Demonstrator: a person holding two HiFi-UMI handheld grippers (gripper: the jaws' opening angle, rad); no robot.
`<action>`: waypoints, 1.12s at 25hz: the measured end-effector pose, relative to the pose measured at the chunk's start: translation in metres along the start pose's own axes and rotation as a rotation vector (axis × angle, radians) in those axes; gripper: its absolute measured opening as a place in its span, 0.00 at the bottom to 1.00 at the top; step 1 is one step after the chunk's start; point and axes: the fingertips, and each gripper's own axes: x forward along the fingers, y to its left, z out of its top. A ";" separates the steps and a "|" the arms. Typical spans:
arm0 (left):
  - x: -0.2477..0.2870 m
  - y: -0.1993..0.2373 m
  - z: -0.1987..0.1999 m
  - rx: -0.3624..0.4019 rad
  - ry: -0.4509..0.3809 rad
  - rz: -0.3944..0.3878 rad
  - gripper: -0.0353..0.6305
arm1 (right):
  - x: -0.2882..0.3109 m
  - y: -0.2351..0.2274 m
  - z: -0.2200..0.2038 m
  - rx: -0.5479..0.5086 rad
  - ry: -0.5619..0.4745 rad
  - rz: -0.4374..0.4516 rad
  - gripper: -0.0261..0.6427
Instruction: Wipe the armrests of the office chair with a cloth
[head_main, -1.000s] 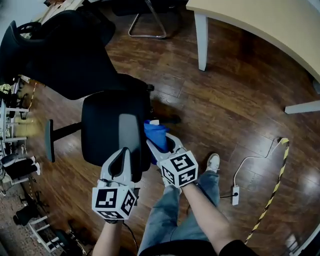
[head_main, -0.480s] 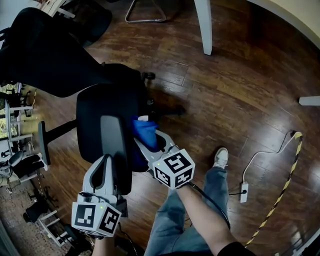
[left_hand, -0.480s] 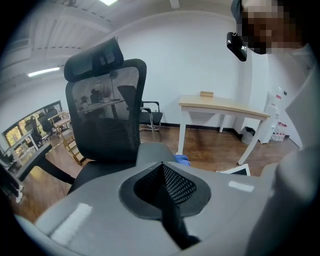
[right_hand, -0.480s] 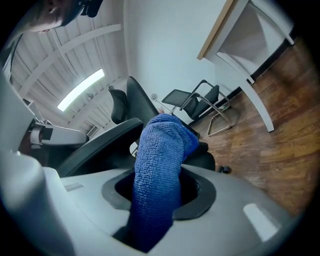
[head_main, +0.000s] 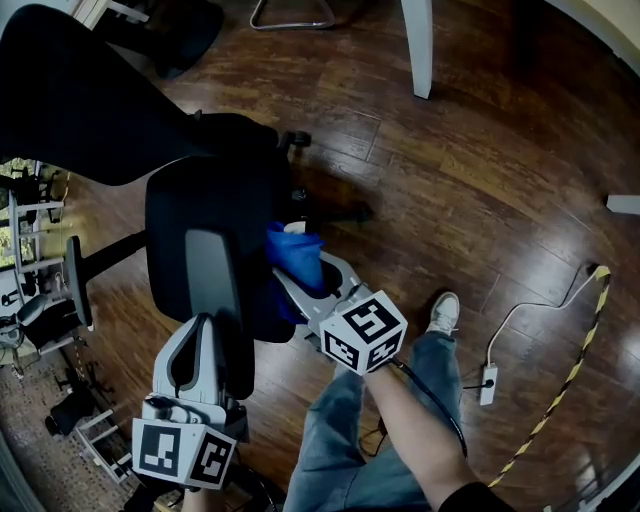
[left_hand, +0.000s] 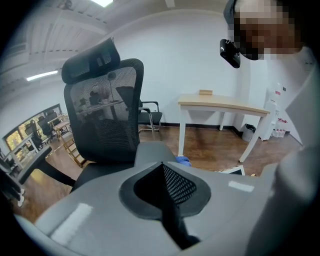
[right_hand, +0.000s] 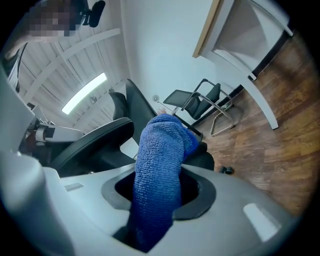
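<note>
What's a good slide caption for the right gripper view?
Right gripper shut on a blue cloth, black office chair just beyond.

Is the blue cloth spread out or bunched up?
Bunched: the blue cloth stands as a thick roll clamped in the right gripper, not laid flat.

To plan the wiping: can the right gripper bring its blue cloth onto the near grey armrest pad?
Probably yes: the blue cloth in the right gripper lies close beside the grey armrest pad, with nothing between them.

Nubbly blue cloth (right_hand: 157, 165), glossy wood floor (head_main: 480, 180)
</note>
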 end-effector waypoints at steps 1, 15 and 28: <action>0.000 0.000 0.000 -0.003 -0.002 0.000 0.06 | -0.001 -0.004 -0.001 -0.002 0.002 -0.010 0.25; -0.001 0.002 -0.002 0.000 -0.005 0.025 0.06 | 0.017 -0.082 -0.058 -0.066 0.175 -0.175 0.25; 0.009 -0.014 0.006 0.175 0.020 0.097 0.06 | 0.028 -0.129 -0.084 -0.103 0.311 -0.256 0.25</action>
